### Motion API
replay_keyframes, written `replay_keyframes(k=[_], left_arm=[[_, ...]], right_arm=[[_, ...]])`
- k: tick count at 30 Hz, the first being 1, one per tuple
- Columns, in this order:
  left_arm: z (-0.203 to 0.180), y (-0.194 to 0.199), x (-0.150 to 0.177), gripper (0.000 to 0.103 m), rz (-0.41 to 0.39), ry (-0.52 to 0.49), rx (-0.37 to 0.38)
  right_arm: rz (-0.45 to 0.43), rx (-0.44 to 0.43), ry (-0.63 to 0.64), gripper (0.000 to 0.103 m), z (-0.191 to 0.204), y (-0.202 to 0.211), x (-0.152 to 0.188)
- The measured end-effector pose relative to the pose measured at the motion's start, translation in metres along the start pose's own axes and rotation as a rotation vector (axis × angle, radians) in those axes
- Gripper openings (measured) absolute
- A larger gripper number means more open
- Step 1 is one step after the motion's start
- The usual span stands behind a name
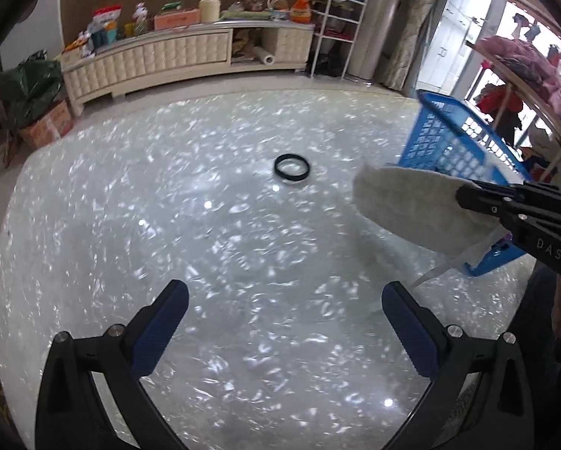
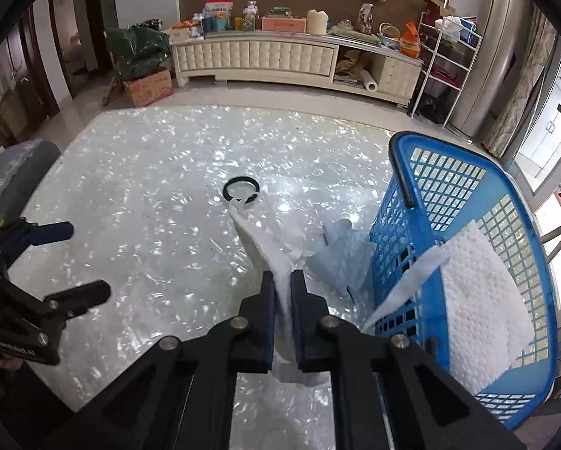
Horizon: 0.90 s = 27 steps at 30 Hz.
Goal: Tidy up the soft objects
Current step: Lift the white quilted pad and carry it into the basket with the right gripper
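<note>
My right tongs [image 2: 283,288] pinch the white cloth [image 2: 269,251] above the table, my left tongs [image 1: 284,322] stand wide and empty, so I should carry it toward the blue basket [image 2: 404,232] at 3 o'clock without dragging its hanging end.

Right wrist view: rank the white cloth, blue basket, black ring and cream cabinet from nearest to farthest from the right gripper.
1. White cloth, clamped in the right gripper.
2. Blue basket, just right.
3. Black ring, ahead on the table.
4. Cream cabinet, against the far wall.
</note>
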<state>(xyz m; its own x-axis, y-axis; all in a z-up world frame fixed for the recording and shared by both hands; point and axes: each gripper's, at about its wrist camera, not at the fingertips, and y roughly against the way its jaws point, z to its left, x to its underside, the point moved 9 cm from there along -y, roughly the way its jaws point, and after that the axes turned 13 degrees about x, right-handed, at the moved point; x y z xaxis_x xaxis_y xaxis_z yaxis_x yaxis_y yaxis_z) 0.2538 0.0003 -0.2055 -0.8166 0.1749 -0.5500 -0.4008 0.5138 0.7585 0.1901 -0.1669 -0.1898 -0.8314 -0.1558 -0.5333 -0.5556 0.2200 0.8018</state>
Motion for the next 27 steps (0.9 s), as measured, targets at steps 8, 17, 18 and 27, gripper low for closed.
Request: replay_keyframes(k=[8,17,18,27], left_arm=[[-0.031,0.013,-0.008,0.103,-0.013,-0.012,0.035],[-0.058,0.015,-0.016,0.103,0.017,-0.046,0.046],[-0.06,0.016,-0.016,0.103,0.019,-0.05,0.045],[-0.073,0.013,-0.033,0.103,0.036,-0.1,0.01]], right_arm=[[-0.045,-0.043,-0.019,0.007,-0.015,0.033,-0.004],[-0.118,-0.09,-0.075,0.007,-0.039,0.07,-0.017],[-0.127,-0.089,-0.076,0.007,-0.043,0.074,-0.018],[-0.205,-0.049,-0.152,0.007,-0.098,0.092,-0.026]])
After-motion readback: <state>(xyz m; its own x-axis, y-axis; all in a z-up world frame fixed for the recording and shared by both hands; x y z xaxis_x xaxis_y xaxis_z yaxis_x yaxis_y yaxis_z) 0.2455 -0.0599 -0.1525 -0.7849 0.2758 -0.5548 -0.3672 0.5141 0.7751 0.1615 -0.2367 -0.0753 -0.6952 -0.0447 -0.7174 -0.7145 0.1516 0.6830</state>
